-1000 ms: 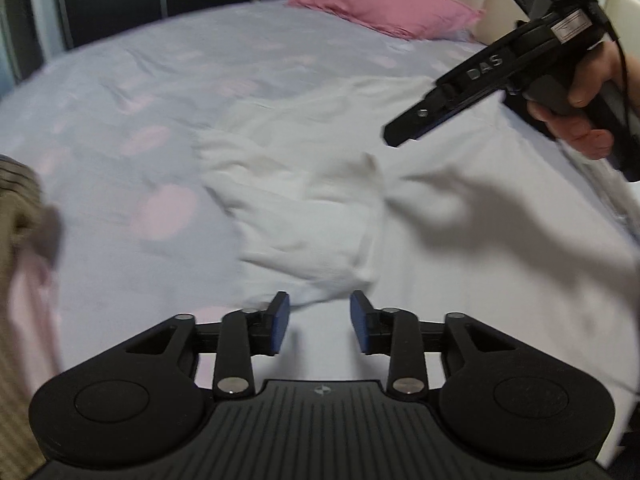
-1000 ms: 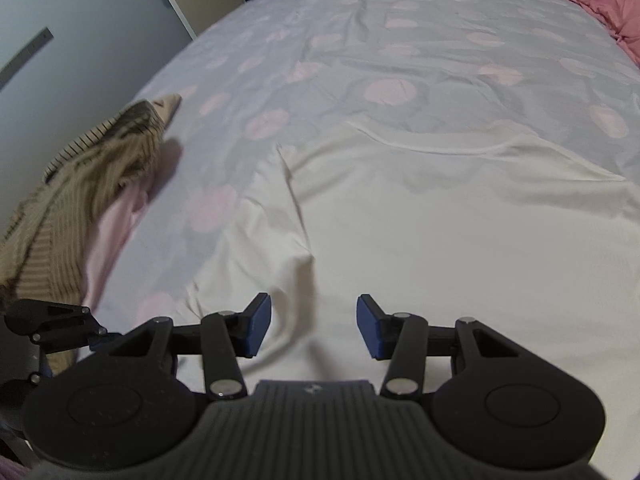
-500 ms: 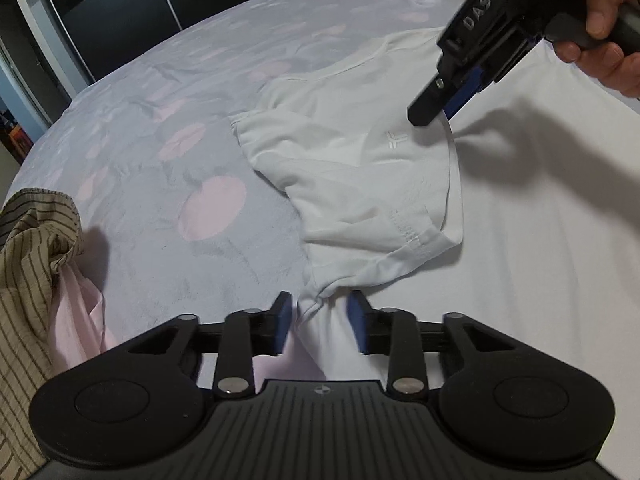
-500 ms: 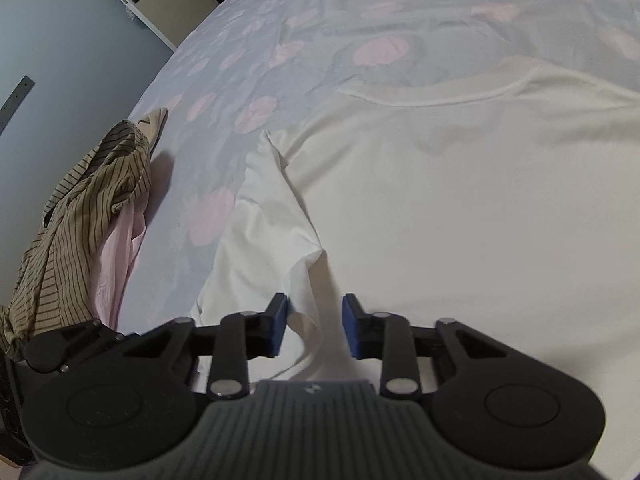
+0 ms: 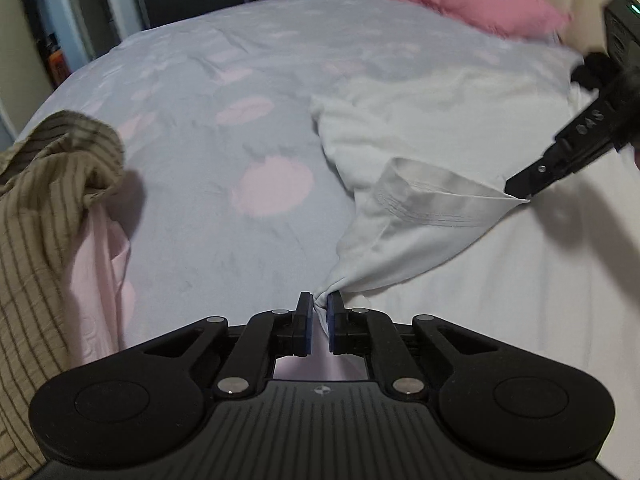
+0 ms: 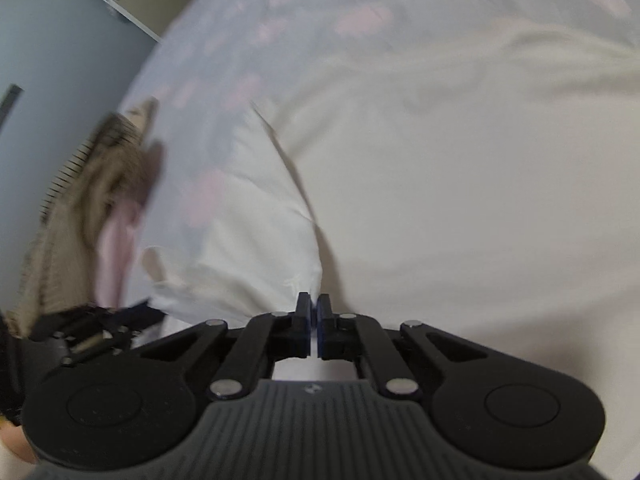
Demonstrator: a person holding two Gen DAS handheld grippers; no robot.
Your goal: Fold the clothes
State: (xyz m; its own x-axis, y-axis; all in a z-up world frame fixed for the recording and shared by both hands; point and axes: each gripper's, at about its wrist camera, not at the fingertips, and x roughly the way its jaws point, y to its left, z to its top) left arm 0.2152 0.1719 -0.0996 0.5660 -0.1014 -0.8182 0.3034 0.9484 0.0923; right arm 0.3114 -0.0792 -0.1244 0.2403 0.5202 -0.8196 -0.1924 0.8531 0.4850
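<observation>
On the bed (image 5: 208, 128), seen from the left wrist, a white shirt (image 5: 420, 132) lies spread over the pale sheet with its pink dots. The left gripper (image 5: 319, 307) has just been closing and is now clenched on a bunched corner of the shirt's sleeve, the cloth pinched between its blue pads and pulled up into a small tent. Across the sleeve from it, the right gripper (image 5: 520, 196) comes in from the right edge and bites the sleeve's hem at its far end — the hem runs taut between the two grippers. Left of the shirt, well apart from it, a striped garment (image 5: 44, 208) is heaped at the bed's edge over something pale pink. Beyond the shirt, at the head of the bed, sits a pink pillow (image 5: 480, 4).

From the right wrist the picture is blurred by motion. The right gripper (image 6: 313, 308) has likewise just been closing; its jaws stand nearly together with a fold of the shirt (image 6: 440, 160) caught between them. The shirt's body fills the frame beyond the gripper, with the sleeve lying to its left. Left of the shirt the striped garment (image 6: 80, 200) shows as a smear — and just beside the sleeve's near edge, the dark frame of the left gripper (image 6: 104, 328).
</observation>
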